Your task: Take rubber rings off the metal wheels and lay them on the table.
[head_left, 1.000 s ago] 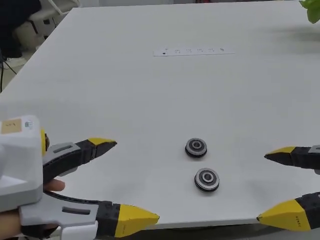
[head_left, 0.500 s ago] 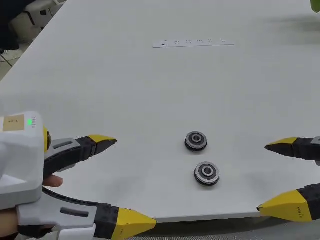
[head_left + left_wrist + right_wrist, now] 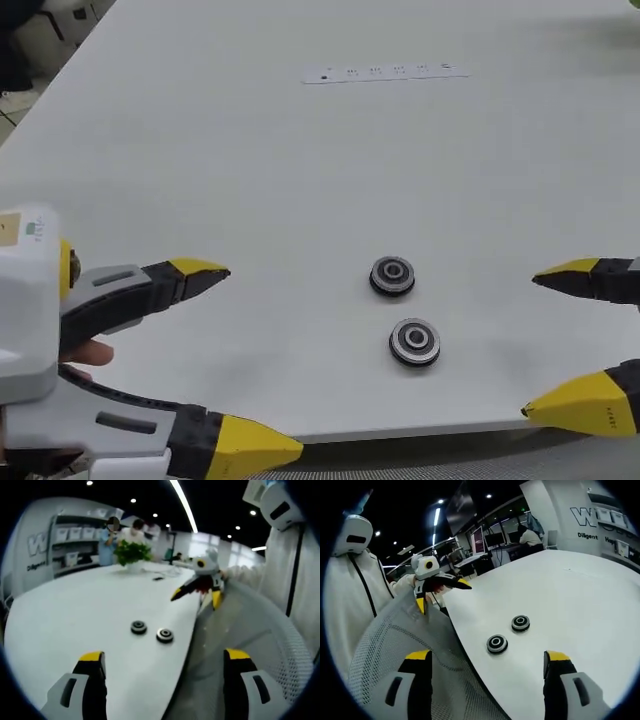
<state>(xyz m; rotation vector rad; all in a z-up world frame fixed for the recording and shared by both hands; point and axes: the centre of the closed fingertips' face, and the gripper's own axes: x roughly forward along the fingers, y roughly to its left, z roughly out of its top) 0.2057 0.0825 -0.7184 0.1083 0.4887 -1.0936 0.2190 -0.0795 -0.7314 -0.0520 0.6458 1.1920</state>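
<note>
**Wheels unmoved, both grippers open at the desk edge**

Only the head camera has shifted in the last second. The socket strip [image 3: 385,72] sits higher in frame than before, and the two wheels lie where they were on the desk [image 3: 250,150]. Neither gripper has closed in on them.

- Left gripper [image 3: 260,360]: jaws wide apart and holding nothing. One tip is over the desk and the other is at the front edge. Its body is cut off by the left and bottom of the frame, and a finger [image 3: 92,352] shows behind the jaws.
- Right gripper [image 3: 530,344]: jaws also spread and empty. Just the two yellow tips are visible, since everything behind them is cut off by the right edge.
- Far wheel [image 3: 392,275] and near wheel [image 3: 414,341]: both lie flat between the grippers, close together but not touching. The near wheel is close to the front edge.
- Rubber ring [image 3: 413,360]: shows as a dark band round the near wheel's rim. The far wheel looks the same, but at this size I can't tell where the rubber ends and the metal starts.

Left gripper view: both wheels [image 3: 138,627] [image 3: 164,635] are ahead of the open jaws, with the right gripper [image 3: 195,598] beyond them. A mesh chair [image 3: 280,645] is below the desk edge.

Right gripper view: wheels [image 3: 520,623] [image 3: 497,643] are ahead, with the left gripper [image 3: 443,595] opposite.
</note>
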